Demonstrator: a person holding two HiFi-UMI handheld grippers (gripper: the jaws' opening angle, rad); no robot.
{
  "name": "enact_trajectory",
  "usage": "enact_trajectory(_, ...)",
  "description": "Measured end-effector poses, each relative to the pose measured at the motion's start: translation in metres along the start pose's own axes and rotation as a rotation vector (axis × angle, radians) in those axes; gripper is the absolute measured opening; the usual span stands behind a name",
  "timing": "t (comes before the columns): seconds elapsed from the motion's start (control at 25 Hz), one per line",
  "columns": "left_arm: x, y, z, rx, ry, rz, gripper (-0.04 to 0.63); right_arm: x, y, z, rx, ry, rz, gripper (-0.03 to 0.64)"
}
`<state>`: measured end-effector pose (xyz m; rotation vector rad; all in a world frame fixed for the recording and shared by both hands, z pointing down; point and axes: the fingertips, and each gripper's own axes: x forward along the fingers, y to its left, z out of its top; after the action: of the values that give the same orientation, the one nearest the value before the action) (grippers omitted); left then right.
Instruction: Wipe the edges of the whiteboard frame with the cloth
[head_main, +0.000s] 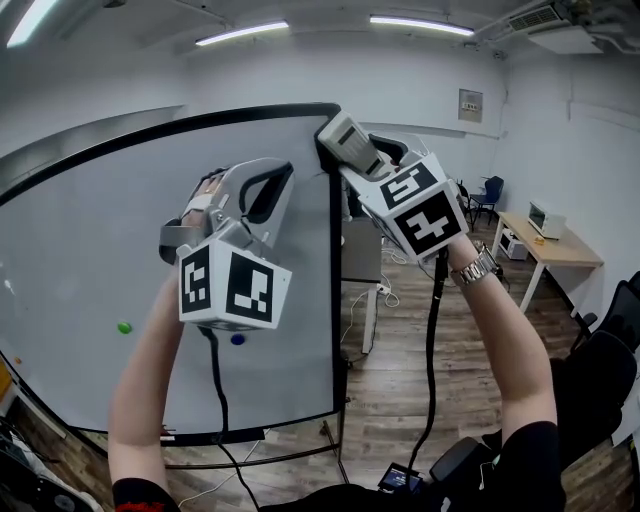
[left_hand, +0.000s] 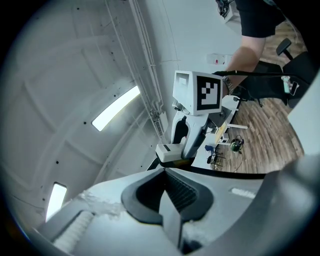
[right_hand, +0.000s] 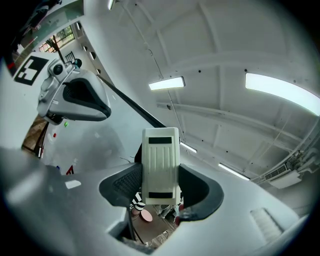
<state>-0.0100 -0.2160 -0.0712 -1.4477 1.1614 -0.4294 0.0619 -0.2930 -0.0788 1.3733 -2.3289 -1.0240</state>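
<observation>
The whiteboard has a black frame (head_main: 336, 300) and stands tilted in the head view. My right gripper (head_main: 347, 150) is at its top right corner, shut on a white ribbed block (head_main: 352, 143) like a board eraser. In the right gripper view the block (right_hand: 160, 165) stands upright between the dark jaws, next to the frame's edge (right_hand: 130, 102). No cloth shows. My left gripper (head_main: 283, 172) is raised in front of the board, left of that corner, jaws together with nothing in them. Its own view shows the block (left_hand: 170, 151) pressed against the frame.
A green magnet (head_main: 124, 327) and a blue magnet (head_main: 237, 339) stick to the board. To the right are a wooden desk (head_main: 560, 245), a blue chair (head_main: 490, 190) and a black office chair (head_main: 600, 370). Cables hang from both grippers over the wood floor.
</observation>
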Motion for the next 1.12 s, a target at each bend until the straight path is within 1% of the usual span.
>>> enact_trajectory(0.16,0.011,0.006,0.000,0.020,0.007,0.018,0.002,0.005,-0.013,0.007,0.006,-0.013,-0.002,0.235)
enact_trajectory(0.32,0.015,0.017,0.006,0.032,-0.017,0.053,0.002,0.011,-0.018,0.015,0.022,0.017,0.021,0.235)
enact_trajectory(0.44,0.013,0.018,0.012,0.037,-0.032,0.076,0.002,0.011,-0.018,0.019,0.029,0.020,0.029,0.235)
enact_trajectory(0.68,0.017,0.021,0.008,0.041,-0.035,0.089,0.002,0.018,-0.024,0.030,0.071,0.017,0.048,0.233)
enact_trajectory(0.92,0.019,0.027,0.005,0.037,-0.033,0.101,0.002,0.018,-0.039,0.044,0.078,-0.002,0.032,0.232)
enact_trajectory(1.12,0.019,0.024,0.003,0.026,-0.040,0.105,0.002,0.019,-0.040,0.046,0.091,0.001,0.027,0.232)
